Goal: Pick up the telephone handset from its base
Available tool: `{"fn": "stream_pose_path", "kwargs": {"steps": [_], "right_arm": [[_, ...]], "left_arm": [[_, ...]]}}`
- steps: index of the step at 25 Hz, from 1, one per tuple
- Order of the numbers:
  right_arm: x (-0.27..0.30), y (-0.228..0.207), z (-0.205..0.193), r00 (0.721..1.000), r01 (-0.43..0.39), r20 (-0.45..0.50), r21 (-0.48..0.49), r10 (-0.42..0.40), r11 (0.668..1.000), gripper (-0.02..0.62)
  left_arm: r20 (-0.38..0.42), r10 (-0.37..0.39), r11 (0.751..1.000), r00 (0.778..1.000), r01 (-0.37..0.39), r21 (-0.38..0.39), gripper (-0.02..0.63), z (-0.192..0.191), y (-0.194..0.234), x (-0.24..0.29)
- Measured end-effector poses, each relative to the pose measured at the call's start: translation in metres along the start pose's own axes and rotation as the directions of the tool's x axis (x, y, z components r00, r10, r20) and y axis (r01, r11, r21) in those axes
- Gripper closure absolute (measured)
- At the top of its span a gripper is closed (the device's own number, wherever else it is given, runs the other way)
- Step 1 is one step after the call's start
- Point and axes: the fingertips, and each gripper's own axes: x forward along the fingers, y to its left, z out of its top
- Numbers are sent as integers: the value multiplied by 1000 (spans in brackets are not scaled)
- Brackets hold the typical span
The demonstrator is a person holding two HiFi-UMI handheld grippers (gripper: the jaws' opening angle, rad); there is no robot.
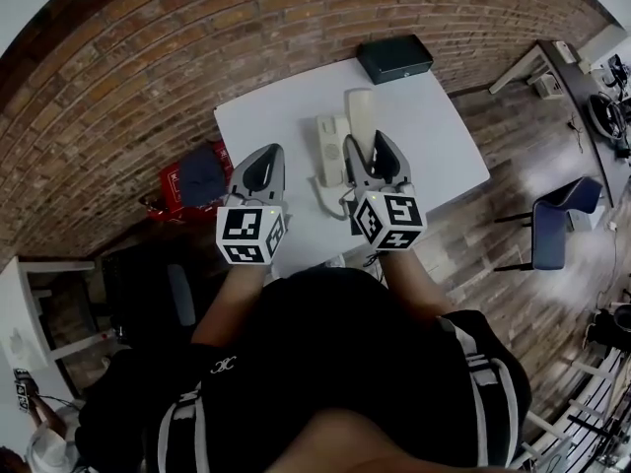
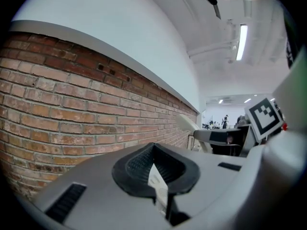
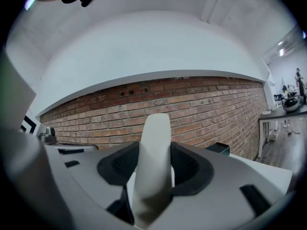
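The cream telephone handset (image 1: pixel 360 116) is lifted off its base (image 1: pixel 329 152), which lies on the white table (image 1: pixel 434 136). My right gripper (image 1: pixel 383 154) is shut on the handset, whose far end sticks out past the jaws toward the brick wall. In the right gripper view the handset (image 3: pixel 154 162) stands upright between the two dark pads of the gripper (image 3: pixel 154 153). A cord (image 1: pixel 331 201) trails from the base toward me. My left gripper (image 1: pixel 258 168) hangs over the table's left part, shut and holding nothing; in its own view the left gripper (image 2: pixel 153 147) has its tips together.
A black box (image 1: pixel 394 57) sits at the table's far edge by the brick wall (image 1: pixel 148 57). A red crate with a dark blue item (image 1: pixel 202 175) stands left of the table. A blue chair (image 1: pixel 557 220) is on the right, and a cluttered desk (image 1: pixel 582 77) beyond it.
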Motion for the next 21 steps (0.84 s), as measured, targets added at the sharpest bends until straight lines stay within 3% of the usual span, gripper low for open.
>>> {"fn": "stream_pose_path", "kwargs": {"steps": [21], "right_arm": [[-9, -1, -17, 998, 54, -43, 38, -52, 998, 399]], "left_arm": [[-40, -31, 1000, 999, 31, -7, 604, -14, -4, -8]]}}
